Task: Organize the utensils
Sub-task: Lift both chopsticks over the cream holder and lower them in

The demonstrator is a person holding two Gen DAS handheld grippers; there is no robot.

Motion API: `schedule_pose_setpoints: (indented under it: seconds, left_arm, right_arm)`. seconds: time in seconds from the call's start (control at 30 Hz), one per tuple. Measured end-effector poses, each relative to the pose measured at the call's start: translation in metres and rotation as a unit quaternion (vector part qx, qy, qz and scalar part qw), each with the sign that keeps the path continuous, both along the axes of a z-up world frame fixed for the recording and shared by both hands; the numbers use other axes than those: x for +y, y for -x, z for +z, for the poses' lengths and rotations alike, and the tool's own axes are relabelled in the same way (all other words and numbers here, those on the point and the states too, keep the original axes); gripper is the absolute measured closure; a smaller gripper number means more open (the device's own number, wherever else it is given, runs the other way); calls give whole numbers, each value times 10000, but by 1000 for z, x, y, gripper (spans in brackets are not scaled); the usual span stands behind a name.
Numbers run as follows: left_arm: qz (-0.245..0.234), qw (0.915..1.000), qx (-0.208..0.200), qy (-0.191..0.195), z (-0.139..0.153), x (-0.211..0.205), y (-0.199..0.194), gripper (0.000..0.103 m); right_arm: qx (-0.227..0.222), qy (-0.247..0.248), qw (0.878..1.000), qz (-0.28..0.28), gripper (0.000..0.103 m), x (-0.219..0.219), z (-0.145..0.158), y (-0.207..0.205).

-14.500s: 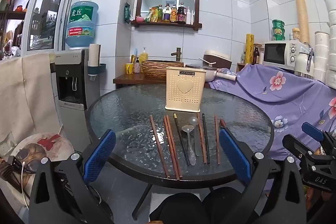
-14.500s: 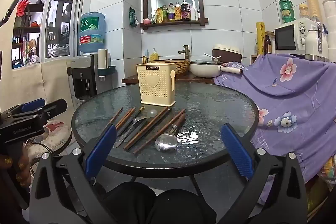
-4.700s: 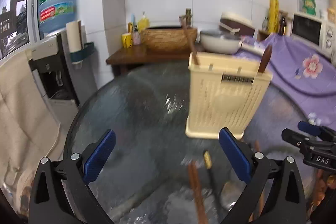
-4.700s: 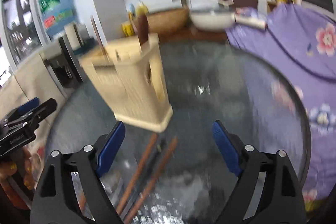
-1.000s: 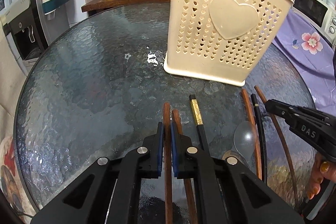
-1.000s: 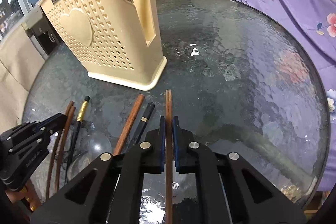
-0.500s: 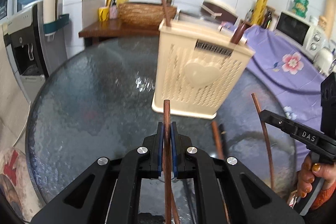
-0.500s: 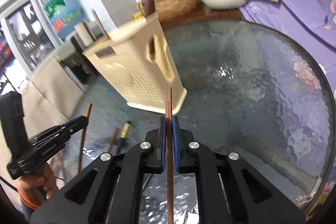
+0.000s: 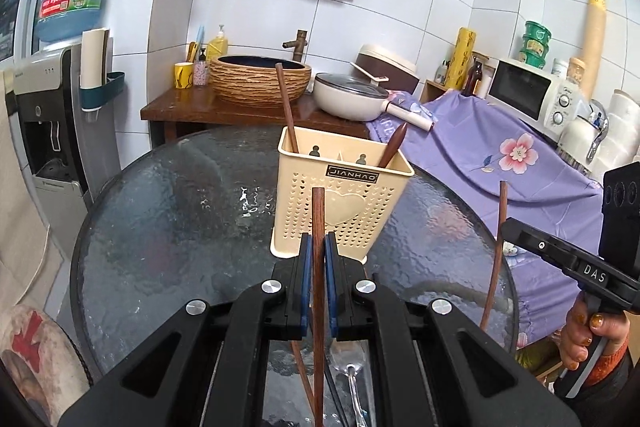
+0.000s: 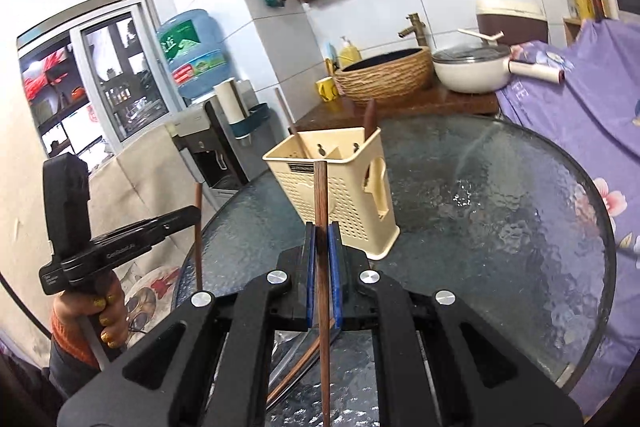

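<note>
Left hand-held gripper (image 9: 319, 259): blue pads pressed tight on a brown chopstick (image 9: 318, 291), which runs straight up between them, its tip poking out ahead of the pads. Right hand-held gripper (image 10: 321, 247): same story, pinching a second brown chopstick (image 10: 321, 267) that stands up through the pads and trails back under the gripper body.

Straight ahead of both grippers, just past the chopstick tips, sits the cream utensil holder (image 9: 344, 203) with its heart cut-out, upright on the round glass desk (image 9: 160, 227). A brown chopstick (image 9: 286, 107) leans out of its left compartment and a dark wooden handle (image 9: 394, 145) out of its right one.

Below and behind the left gripper, more utensils lie on the desk: a clear spoon (image 9: 352, 379) and some dark sticks; under the right gripper, a few sticks too (image 10: 296, 367).

From the left wrist view, the right gripper shows off to the right with its chopstick upright; from the right wrist view, the left gripper (image 10: 120, 239) sits off to the left, likewise.

Beyond the holder: a woven basin (image 9: 260, 81), a white pan (image 9: 352, 99), and purple floral cloth (image 9: 500, 147).
</note>
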State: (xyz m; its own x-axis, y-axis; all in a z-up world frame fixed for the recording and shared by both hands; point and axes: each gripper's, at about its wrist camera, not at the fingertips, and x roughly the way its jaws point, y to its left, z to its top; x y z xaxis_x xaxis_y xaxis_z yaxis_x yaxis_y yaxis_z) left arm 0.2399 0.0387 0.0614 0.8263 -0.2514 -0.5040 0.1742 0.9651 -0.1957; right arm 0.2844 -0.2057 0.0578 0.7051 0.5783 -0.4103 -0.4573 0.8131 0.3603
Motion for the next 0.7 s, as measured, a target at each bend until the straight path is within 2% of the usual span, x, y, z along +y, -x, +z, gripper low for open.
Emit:
schedule_pose_setpoints:
  seconds: [0.13, 0.4, 0.7]
  left_arm:
    - [-18, 10000, -97, 9, 8, 1, 8, 97]
    - [-104, 9993, -354, 60, 30, 2, 20, 97]
    - [-216, 9982, -557, -41, 53, -5, 14, 97]
  right_arm:
    - [-17, -30, 10000, 58, 96, 2, 6, 5]
    - [-331, 32, 9993, 188, 96, 11, 30, 17]
    - [-533, 353, 9975, 303, 96, 27, 50, 10]
